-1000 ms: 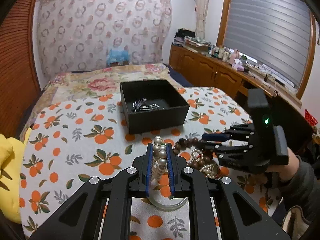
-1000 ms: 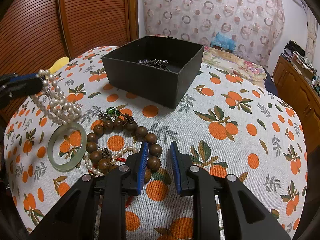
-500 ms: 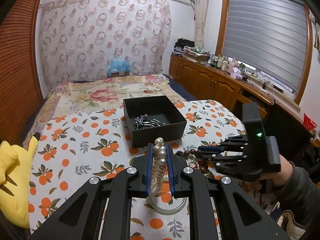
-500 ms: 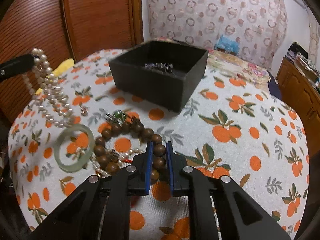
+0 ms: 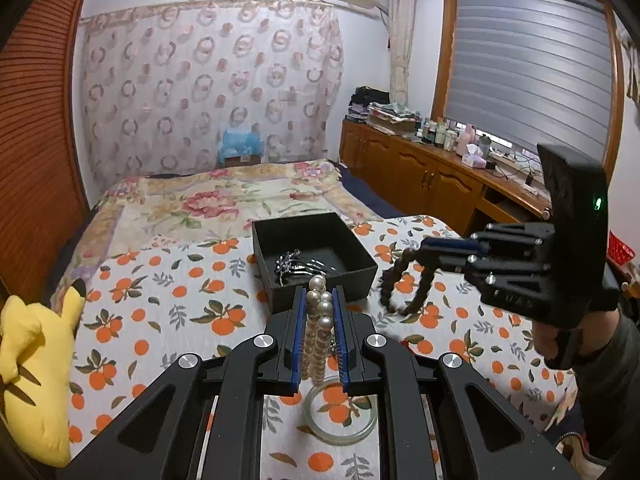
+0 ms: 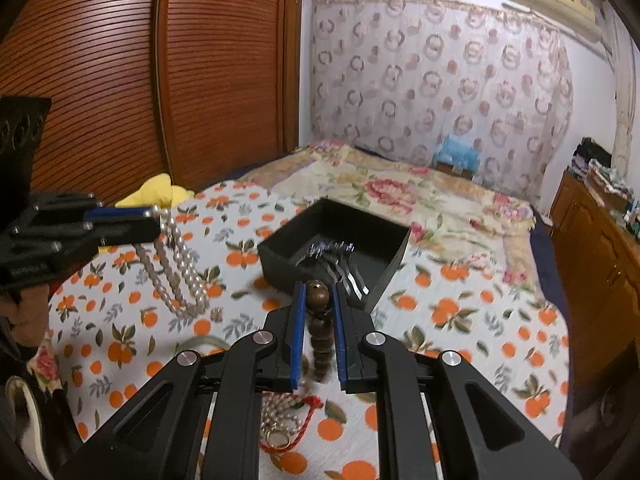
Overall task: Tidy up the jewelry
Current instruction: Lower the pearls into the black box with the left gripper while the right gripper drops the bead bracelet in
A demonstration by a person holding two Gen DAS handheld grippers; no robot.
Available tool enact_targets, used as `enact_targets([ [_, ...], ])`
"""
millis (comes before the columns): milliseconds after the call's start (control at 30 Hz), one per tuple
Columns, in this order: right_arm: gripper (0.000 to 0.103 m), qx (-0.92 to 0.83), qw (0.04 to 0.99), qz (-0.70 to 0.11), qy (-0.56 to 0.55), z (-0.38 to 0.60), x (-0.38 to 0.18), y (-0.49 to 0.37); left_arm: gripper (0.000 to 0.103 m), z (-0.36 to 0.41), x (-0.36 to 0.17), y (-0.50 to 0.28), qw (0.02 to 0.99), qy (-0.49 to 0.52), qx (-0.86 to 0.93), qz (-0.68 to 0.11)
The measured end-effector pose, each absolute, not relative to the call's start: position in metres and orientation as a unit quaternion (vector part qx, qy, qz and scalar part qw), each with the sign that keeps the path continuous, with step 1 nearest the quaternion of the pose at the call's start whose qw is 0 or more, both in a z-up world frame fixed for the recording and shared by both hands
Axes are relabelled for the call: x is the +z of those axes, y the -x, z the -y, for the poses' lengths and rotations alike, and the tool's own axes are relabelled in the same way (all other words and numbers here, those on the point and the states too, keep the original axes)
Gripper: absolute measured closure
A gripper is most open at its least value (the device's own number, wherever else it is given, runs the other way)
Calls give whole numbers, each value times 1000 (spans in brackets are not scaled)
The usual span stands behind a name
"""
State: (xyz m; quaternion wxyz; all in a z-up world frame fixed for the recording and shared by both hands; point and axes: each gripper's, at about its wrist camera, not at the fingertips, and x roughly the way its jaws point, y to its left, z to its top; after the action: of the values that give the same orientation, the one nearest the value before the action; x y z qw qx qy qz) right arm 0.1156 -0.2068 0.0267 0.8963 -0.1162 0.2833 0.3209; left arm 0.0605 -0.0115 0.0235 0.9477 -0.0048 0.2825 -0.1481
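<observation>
Both claws clenched: left gripper (image 5: 319,334) grips my pearl strand (image 5: 318,320), right gripper (image 6: 318,334) grips the wooden bead bracelet (image 6: 320,330), each hanging clear of the orange-print cloth (image 5: 160,320). Jade bangle (image 5: 340,416) lies below. Step: carrying both to the black box (image 5: 316,256) just ahead; next, I move over its opening and release. Motion blur; probably no readable writing anywhere

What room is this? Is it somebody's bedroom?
Yes, most likely a bedroom: there's a bed with a flowery cover, a wooden wardrobe and a yellow stuffed toy.
</observation>
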Motion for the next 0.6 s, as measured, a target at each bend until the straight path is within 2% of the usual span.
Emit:
enact_targets([
  [267,88,325,901,-258,125,201,55,-130,91,8,33,-78,950,2,-148,-276],
  [600,88,328,901,-253,129,184,60,-176,91,6,48,-110,952,0,-144,-268],
])
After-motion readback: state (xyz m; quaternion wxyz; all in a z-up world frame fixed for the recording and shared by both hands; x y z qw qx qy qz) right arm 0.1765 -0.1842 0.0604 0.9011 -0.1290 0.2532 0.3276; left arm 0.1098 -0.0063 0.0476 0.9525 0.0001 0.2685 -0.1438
